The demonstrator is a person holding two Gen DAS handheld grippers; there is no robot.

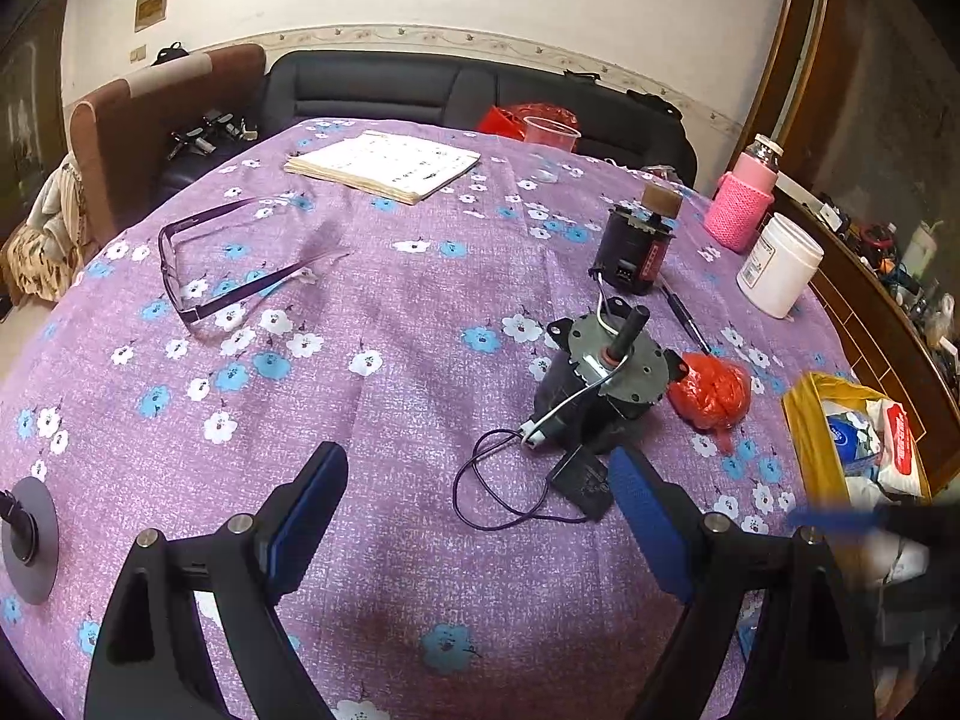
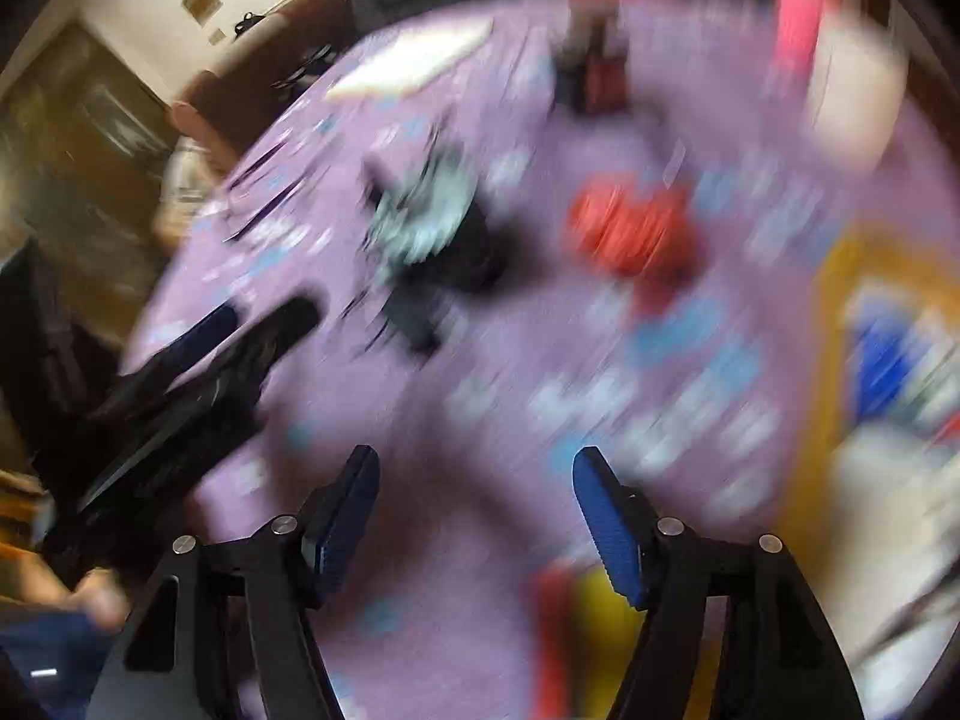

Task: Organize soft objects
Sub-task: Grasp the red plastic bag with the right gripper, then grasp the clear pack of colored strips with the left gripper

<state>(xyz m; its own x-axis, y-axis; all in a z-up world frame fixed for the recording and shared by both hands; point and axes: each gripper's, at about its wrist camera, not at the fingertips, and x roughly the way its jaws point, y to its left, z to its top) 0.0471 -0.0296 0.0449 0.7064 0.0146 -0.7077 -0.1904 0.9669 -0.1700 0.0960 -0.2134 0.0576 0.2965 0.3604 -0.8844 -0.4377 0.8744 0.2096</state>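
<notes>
A crumpled red plastic bag [image 1: 711, 390] lies on the purple flowered tablecloth [image 1: 390, 312], right of a grey motor [image 1: 606, 372]. A yellow bag [image 1: 804, 420] at the right edge holds white and blue soft packs. My left gripper [image 1: 480, 468] stands open over bare cloth, with the motor's purple cord just ahead. The right wrist view is heavily blurred. My right gripper [image 2: 474, 462] is open there with nothing between its fingers; the red bag [image 2: 630, 228] lies ahead and the yellow bag [image 2: 840, 300] to the right. The left gripper [image 2: 240, 330] shows at the left.
Purple glasses [image 1: 210, 264], a stack of papers [image 1: 384, 165], a black cylinder with a cork [image 1: 639, 240], a pink knitted bottle [image 1: 744, 198] and a white jar [image 1: 780, 267] are on the table. A grey disc [image 1: 30, 540] sits at the left edge. A sofa stands behind.
</notes>
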